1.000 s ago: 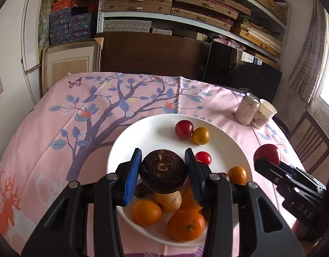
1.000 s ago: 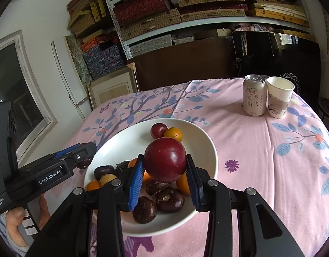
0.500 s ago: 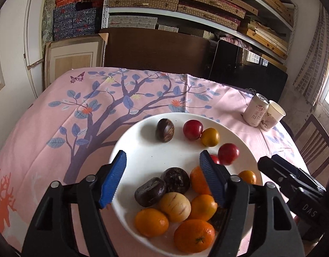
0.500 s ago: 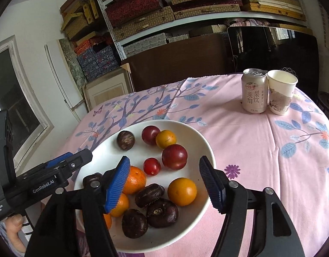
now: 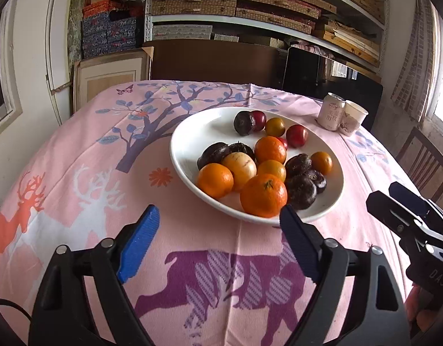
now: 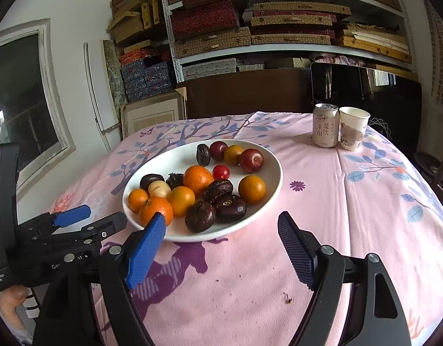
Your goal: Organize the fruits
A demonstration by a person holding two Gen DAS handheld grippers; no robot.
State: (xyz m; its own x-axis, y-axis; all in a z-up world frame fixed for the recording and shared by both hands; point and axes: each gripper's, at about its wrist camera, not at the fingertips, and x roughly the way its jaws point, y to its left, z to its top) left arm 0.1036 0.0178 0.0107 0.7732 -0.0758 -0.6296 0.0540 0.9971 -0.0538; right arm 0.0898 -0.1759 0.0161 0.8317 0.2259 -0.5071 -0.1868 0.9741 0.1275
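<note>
A white plate (image 5: 184,135) (image 6: 169,161) on the pink tablecloth holds several fruits. Among them are oranges (image 5: 263,195), dark brown fruits (image 5: 243,123), red plums (image 6: 251,160), small yellow ones and a pale one (image 5: 239,166). My left gripper (image 5: 218,214) hovers over the cloth just before the plate's near rim. Its jaws are opening and nothing is between them. My right gripper (image 6: 221,219) hangs at the plate's near right side. Its jaws are also opening and hold nothing. Each gripper shows at the edge of the other's view.
A drink can (image 6: 325,129) and a paper cup (image 6: 353,132) stand at the far right of the table. A wooden chair (image 5: 423,155) is beyond the right edge. Shelves of boxes (image 6: 279,28) and a wooden panel back the table.
The left gripper let go of a dark fruit and the right let go of a red plum. Both fruits now lie on the plate. Both grippers opened wide and drew back toward the near edge.
</note>
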